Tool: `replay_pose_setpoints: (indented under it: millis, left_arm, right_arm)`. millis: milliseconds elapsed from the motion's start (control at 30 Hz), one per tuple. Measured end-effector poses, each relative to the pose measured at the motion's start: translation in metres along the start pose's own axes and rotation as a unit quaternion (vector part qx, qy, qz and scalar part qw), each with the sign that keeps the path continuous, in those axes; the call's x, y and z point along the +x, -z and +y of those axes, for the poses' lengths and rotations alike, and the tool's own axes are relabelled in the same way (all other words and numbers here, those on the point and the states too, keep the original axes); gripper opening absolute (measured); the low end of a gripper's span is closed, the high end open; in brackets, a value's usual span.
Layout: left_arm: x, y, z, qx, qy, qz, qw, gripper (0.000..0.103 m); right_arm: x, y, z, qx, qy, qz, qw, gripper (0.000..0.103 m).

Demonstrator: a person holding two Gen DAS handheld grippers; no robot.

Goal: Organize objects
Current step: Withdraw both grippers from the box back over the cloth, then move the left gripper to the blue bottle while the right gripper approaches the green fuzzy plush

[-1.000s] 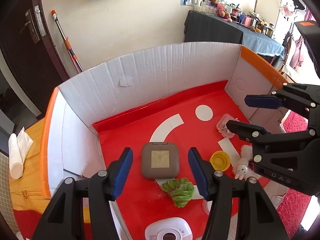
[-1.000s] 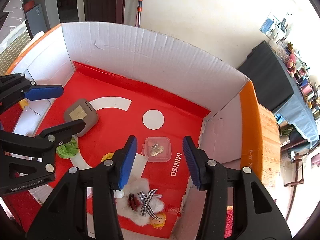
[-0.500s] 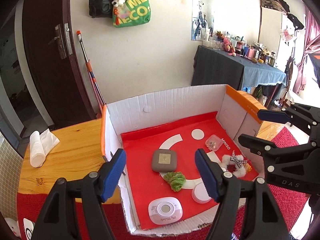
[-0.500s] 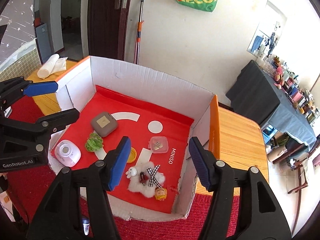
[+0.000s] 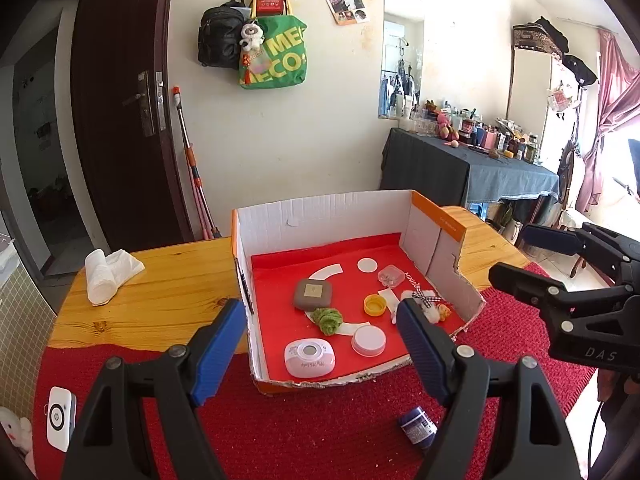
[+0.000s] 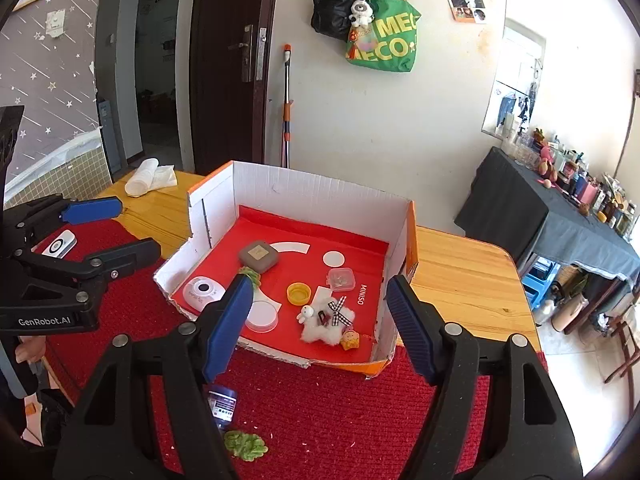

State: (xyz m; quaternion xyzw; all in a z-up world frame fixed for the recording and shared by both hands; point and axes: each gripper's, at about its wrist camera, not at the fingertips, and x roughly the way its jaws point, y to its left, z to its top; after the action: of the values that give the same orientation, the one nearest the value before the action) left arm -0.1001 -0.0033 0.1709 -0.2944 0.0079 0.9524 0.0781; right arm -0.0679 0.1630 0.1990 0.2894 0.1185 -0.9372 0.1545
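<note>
- Claws: left claw [image 5: 320,346] and right claw [image 6: 316,320] are both hanging spread and empty, jaws having just been opening;
- white-walled, red-floored cardboard box [image 5: 320,216] is sitting on the wooden desk [image 5: 160,288], holding a grey square case [image 5: 313,294] and a yellow cap [image 5: 375,305].

A lived-in home room. Dark wooden door [image 5: 120,120] with metal handle, black backpack [image 5: 220,42] and green tote bag [image 5: 276,56] hung on a cream wall, photos pinned above. Wall mirror [image 5: 402,56] over a dark-clothed side table [image 5: 460,164] crowded with bottles and jars. Pink curtain [image 5: 612,120] by a bright window, mop handle [image 5: 192,168] leaning near the door.
</note>
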Motion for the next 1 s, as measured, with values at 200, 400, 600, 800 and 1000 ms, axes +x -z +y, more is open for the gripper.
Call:
replay_pose_setpoints:
  millis: [200, 400, 600, 800, 1000]
  left_arm:
    - [-0.032, 0.004, -0.013, 0.011, 0.001, -0.020, 0.9997, 0.081]
    - [-0.049, 0.017, -0.022, 0.010, 0.005, -0.029, 0.9995, 0.085]
    - [-0.040, 0.044, -0.025, -0.002, 0.013, -0.009, 0.9999, 0.088]
    - [-0.017, 0.080, -0.024, -0.023, 0.024, 0.025, 0.9991, 0.089]
    - [0.013, 0.113, -0.025, -0.035, 0.032, 0.076, 0.9960, 0.089]
  right_arm:
    - [-0.034, 0.004, 0.008, -0.004, 0.002, -0.025, 1.000, 0.071]
    - [-0.055, 0.018, 0.011, 0.005, -0.002, -0.037, 0.999, 0.074]
    - [-0.051, 0.043, 0.016, 0.015, -0.011, -0.023, 1.000, 0.075]
    - [-0.030, 0.076, 0.020, 0.029, -0.028, 0.011, 0.999, 0.076]
    - [0.002, 0.114, 0.020, 0.042, -0.042, 0.061, 0.996, 0.076]
